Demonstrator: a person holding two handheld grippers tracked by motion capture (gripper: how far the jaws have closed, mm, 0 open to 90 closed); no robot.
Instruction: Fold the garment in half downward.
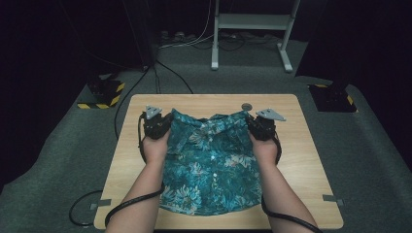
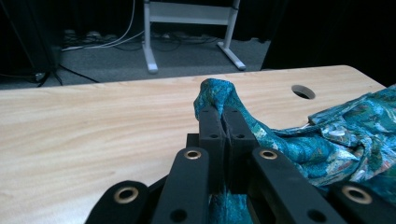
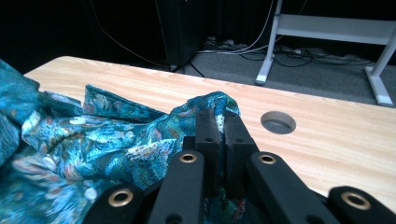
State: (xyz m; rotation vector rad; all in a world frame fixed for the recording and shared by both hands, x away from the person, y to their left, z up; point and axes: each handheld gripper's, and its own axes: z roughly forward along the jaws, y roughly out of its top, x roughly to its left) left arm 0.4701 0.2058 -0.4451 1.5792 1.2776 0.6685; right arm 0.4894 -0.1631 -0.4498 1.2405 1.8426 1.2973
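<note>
Teal floral shirt (image 1: 211, 162) lies spread down the middle of the wooden counter (image 1: 311, 160), its hem toward the six o'clock edge and its collar toward twelve o'clock. Left gripper (image 1: 156, 127) sits at about ten o'clock from the shirt's centre, right gripper (image 1: 261, 127) at about two o'clock, each at one shoulder of the garment. In the left gripper view the fingers (image 2: 212, 128) are pressed together with a bunch of the teal cloth (image 2: 217, 91) pinched between them, the fabric rising in a small peak above their tips and trailing off toward three o'clock. In the right gripper view the fingers (image 3: 206, 130) are likewise closed on a fold of the shirt (image 3: 208, 102), the rest of the cloth heaped toward nine o'clock. A round hole (image 1: 247, 106) in the counter lies near the twelve o'clock edge, just beside the right gripper. Beyond the counter, at twelve o'clock, a grey metal stand (image 1: 250, 22) rests on the carpeted floor (image 1: 369, 145) among cables.
</note>
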